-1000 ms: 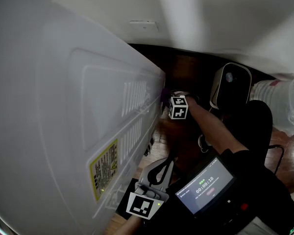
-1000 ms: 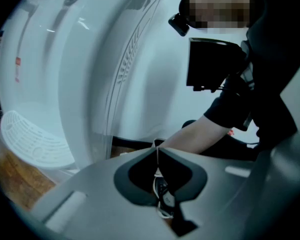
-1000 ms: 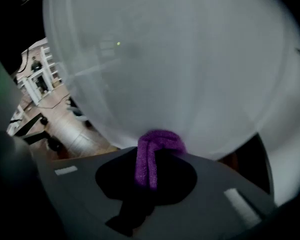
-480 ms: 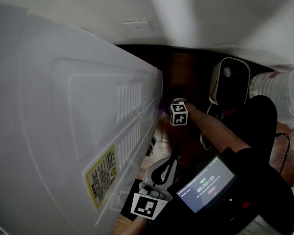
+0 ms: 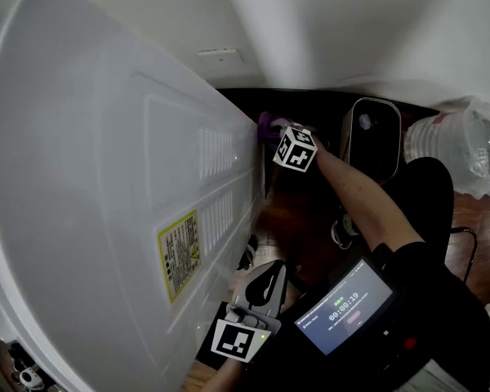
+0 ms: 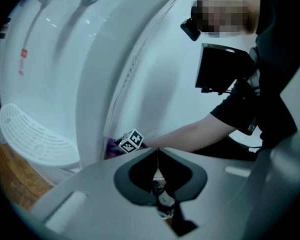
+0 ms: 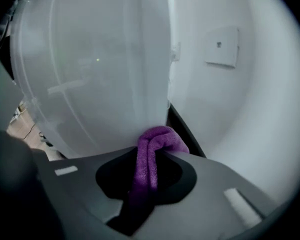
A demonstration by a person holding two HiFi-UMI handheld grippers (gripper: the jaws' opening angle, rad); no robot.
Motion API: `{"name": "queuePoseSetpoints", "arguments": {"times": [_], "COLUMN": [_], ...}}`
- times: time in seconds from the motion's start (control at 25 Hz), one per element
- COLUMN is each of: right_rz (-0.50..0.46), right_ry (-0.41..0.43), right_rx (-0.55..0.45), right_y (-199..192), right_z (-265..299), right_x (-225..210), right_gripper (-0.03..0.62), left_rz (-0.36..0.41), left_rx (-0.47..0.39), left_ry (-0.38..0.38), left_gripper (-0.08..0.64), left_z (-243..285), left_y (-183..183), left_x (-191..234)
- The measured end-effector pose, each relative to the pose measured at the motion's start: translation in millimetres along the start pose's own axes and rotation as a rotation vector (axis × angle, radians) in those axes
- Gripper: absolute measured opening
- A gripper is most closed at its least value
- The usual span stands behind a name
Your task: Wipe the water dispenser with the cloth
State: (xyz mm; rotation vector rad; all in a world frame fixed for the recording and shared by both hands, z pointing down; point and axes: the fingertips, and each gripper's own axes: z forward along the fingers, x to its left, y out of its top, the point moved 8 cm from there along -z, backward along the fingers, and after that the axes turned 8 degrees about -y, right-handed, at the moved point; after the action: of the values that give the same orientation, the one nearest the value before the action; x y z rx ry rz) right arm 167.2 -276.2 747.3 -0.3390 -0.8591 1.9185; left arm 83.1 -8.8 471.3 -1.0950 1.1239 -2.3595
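Cloth [image 7: 157, 146]: purple, bunched, pinched between the jaws of the right gripper [image 7: 151, 160], which are closed on it with a fold standing above the tips. It sits at the upper rear corner of the dispenser [image 5: 106, 219], by the dark gap at the wall; contact cannot be confirmed. Dispenser: white, with the vent slots and a yellow label [image 5: 178, 253] in the head view. Left gripper [image 6: 157, 153]: jaws together, nothing between them, low beside the dispenser, well apart from the cloth. Surroundings: wall plate [image 5: 219, 55], white appliance [image 5: 371, 137] on the wood floor, plastic bag [image 5: 461, 153] to the right.
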Motion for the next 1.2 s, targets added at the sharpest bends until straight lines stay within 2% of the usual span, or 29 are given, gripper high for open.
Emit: {"name": "queuePoseSetpoints", "arguments": {"times": [0.16, 0.28, 0.36, 0.48, 0.64, 0.76, 0.88, 1.08, 1.2], "right_rz": [-0.144, -0.186, -0.147, -0.024, 0.165, 0.288, 0.378, 0.422, 0.433], "right_ry": [0.117, 0.172, 0.165, 0.109, 0.010, -0.072, -0.112, -0.186, -0.284], "right_rx": [0.027, 0.061, 0.068, 0.018, -0.155, -0.311, -0.506, -0.793, -0.956], "right_y": [13, 18, 24, 41, 77, 127, 181, 266, 313], "right_z": [-29, -53, -73, -114, -174, -236, -307, -419, -473], "right_x": [63, 114, 144, 166, 148, 149, 160, 174, 184], "right_gripper": [0.061, 0.061, 0.061, 0.061, 0.061, 0.061, 0.061, 0.061, 0.061], "left_rz": [0.056, 0.104, 0.118, 0.146, 0.229, 0.276, 0.303, 0.319, 0.306], "left_rx": [-0.033, -0.069, -0.088, -0.128, -0.171, -0.190, -0.212, -0.223, -0.224], "left_ry": [-0.034, -0.048, -0.047, -0.066, -0.079, -0.076, -0.085, -0.133, -0.161], "left_gripper": [0.029, 0.029, 0.029, 0.029, 0.029, 0.029, 0.029, 0.025, 0.025], "left_z": [-26, -51, -71, -98, -125, -158, -196, -251, -281], "left_y": [4, 4, 6, 6, 13, 18, 18, -1, -18], "left_x": [-17, -28, -37, -48, -51, -56, -65, -78, -72]}}
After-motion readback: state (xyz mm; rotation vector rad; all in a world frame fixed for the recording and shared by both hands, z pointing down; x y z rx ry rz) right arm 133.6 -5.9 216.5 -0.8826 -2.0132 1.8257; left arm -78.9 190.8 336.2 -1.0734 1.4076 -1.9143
